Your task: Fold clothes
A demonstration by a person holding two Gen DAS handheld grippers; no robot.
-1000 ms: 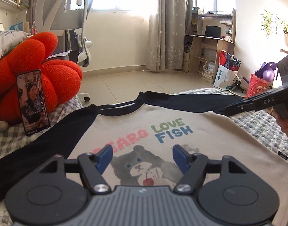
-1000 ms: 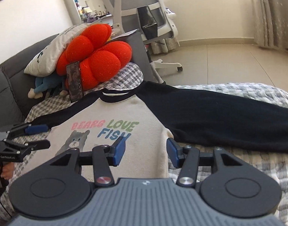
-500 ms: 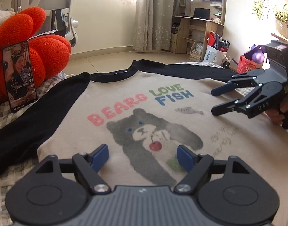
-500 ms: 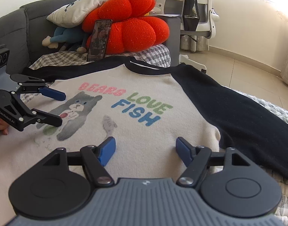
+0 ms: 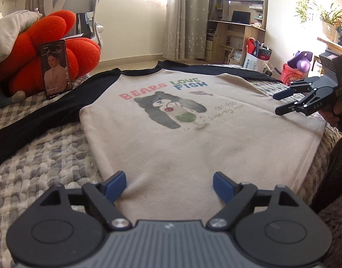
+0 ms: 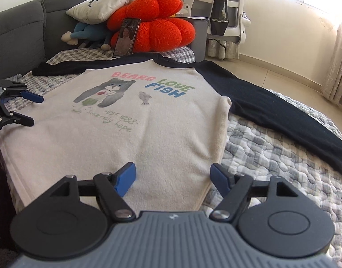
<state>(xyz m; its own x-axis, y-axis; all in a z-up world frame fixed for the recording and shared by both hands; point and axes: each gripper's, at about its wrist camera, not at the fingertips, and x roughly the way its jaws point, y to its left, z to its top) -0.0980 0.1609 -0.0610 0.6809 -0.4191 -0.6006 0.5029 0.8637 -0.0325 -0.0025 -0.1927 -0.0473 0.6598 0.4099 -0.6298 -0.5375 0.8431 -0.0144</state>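
I have both claws, left claw [image 5: 169, 184] opening wide, right claw [image 6: 173, 176] wide and empty, over the sweatshirt's [image 5: 171, 134] hem at 6 o'clock; next, I'd pinch its corners.

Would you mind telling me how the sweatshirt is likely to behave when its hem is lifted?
The sweatshirt lies flat and soft on the quilt, so it will probably drape limply. Its long dark sleeves will likely trail behind.

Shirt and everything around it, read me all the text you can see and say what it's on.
"BEARS LOVE FISH": shirt chest.
"EST 1988", "Sincerely hope": shirt, beside the bear.
"DAS": right hand-held gripper finger.
Pillow lettering: partly hidden, unreadable.
Phone screen text: too small.
Bag print: blurred.
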